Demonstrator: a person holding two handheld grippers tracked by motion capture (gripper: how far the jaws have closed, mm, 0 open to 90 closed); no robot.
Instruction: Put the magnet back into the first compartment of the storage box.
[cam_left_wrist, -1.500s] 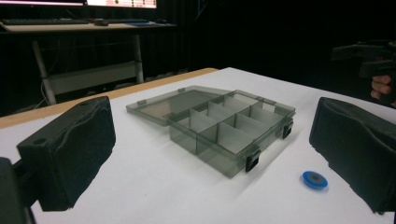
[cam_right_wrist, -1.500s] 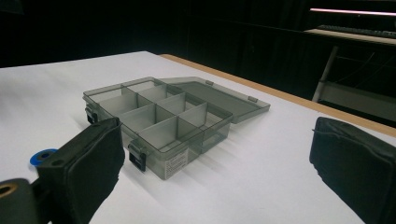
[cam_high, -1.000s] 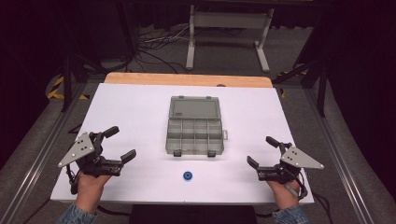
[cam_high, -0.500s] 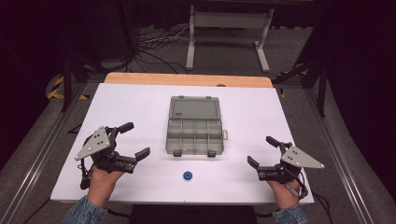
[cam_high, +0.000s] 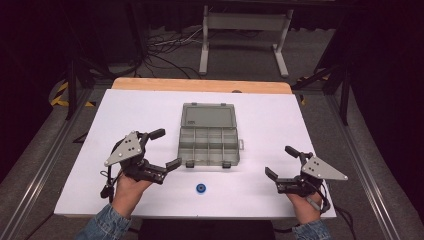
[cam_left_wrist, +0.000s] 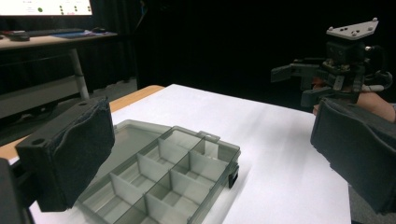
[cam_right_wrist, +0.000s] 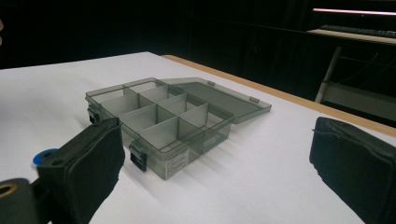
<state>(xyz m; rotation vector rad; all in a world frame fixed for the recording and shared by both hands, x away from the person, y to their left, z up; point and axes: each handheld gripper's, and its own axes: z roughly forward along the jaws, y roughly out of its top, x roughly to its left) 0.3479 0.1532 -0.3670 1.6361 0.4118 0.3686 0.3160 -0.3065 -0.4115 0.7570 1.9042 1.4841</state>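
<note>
You moved L gripper in twd open organizer box, now just off its jaws, both grippers wide open & empty, R gripper parked, blue ring btw them—likely next pick.

We wear blue denim sleeves and hold a black left gripper and right gripper, each with padded jaws, a grey three-cornered plate dotted with screws, and a black cable.
</note>
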